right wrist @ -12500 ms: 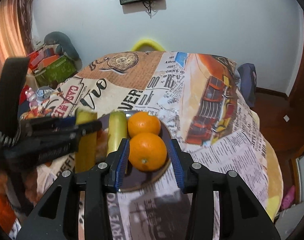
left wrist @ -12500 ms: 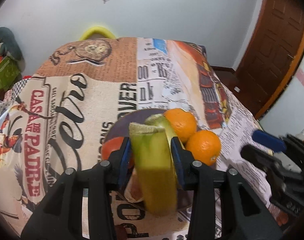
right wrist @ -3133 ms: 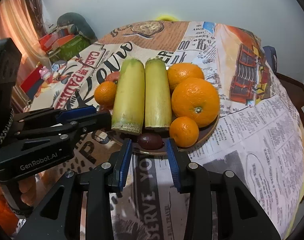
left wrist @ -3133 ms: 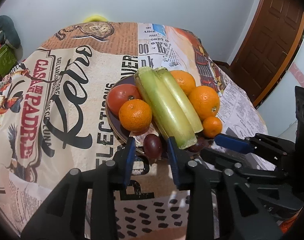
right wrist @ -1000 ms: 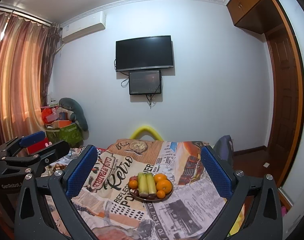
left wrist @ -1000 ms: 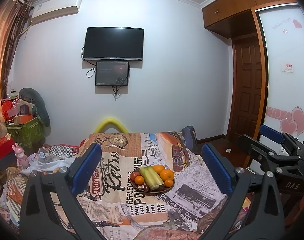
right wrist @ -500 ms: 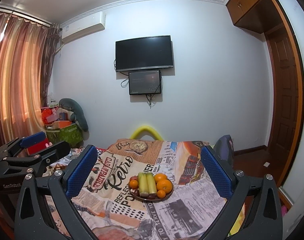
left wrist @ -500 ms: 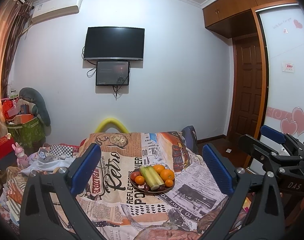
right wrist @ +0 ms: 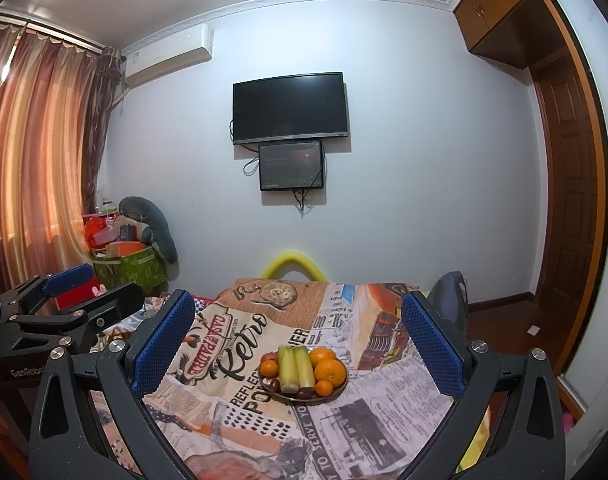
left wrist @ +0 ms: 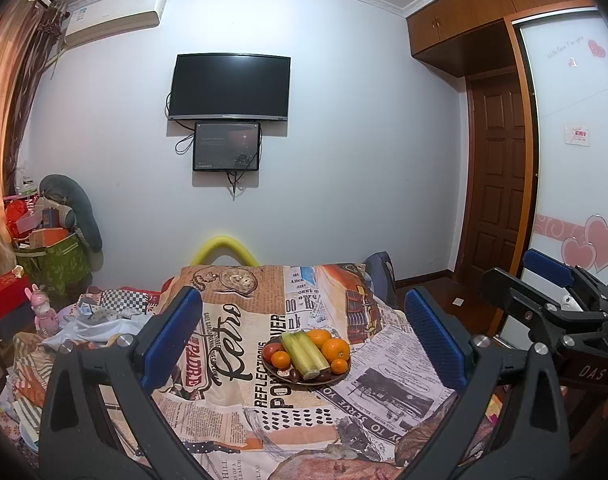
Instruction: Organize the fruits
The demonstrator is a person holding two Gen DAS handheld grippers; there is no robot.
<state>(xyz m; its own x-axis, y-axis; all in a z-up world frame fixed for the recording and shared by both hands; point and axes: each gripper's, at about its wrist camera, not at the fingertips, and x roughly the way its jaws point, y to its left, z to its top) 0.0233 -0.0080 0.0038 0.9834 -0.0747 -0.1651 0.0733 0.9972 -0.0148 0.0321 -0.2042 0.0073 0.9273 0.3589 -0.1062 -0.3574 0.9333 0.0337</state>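
Well back from the worktop, both tools hang in the air with nothing in them. Each left hand-held gripper finger and each right hand-held gripper finger stands spread wide apart. Between them, far off, a plate sits on the printed cloth, carrying oranges, two green stalks, a tomato and dark plums.

The small dark round fruits at the near rim of the dark round plate are too small to identify. The red round fruit sits half hidden behind an orange, and the brown wooden door is cut off at the frame's edge.
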